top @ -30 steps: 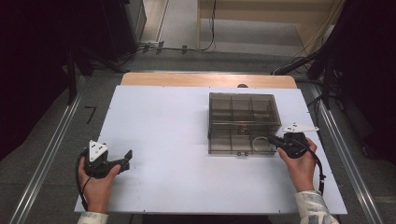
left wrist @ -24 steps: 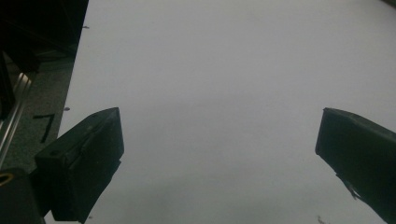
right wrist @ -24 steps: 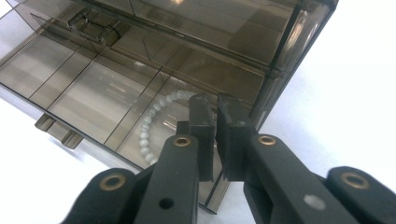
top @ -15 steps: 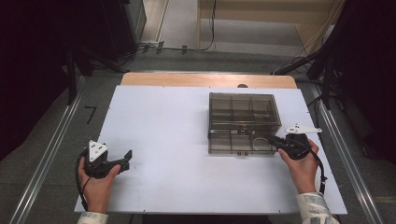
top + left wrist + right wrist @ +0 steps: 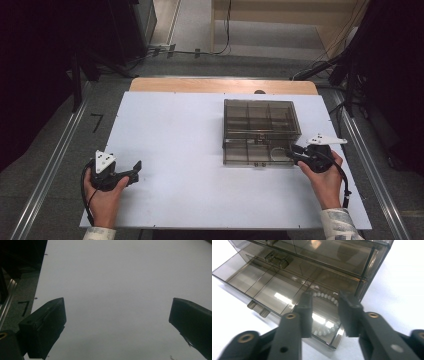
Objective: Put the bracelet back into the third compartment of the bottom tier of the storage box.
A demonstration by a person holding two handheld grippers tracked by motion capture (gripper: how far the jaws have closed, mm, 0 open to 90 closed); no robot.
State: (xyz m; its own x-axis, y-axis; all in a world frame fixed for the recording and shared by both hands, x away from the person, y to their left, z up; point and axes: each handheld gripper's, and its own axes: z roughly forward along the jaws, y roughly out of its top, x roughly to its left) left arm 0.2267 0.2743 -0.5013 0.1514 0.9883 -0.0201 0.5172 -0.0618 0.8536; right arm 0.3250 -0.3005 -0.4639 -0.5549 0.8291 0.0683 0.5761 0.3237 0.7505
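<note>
My right tongs (image 5: 324, 312) hover with a moderate gap between the jaws, gripping nothing, their tips over the near right-hand compartment of the smoky transparent organizer box (image 5: 294, 282). In that compartment lies a string of small white beads (image 5: 325, 296), curving between and behind the jaw tips; I cannot tell whether either jaw touches it. From the high view, these right tongs (image 5: 295, 154) sit at the front right corner of the box (image 5: 260, 131), which stands on the right half of the white table (image 5: 175, 130), its divided compartments showing through the tinted plastic. My left tongs (image 5: 117, 315) are spread wide apart over bare white table surface, holding nothing; in the high view they (image 5: 135, 171) rest near the front left edge, well apart from the box. A black mark shaped like a "7" (image 5: 23, 307) is on the grey floor beside the table's left edge. The box bears no readable lettering.
</note>
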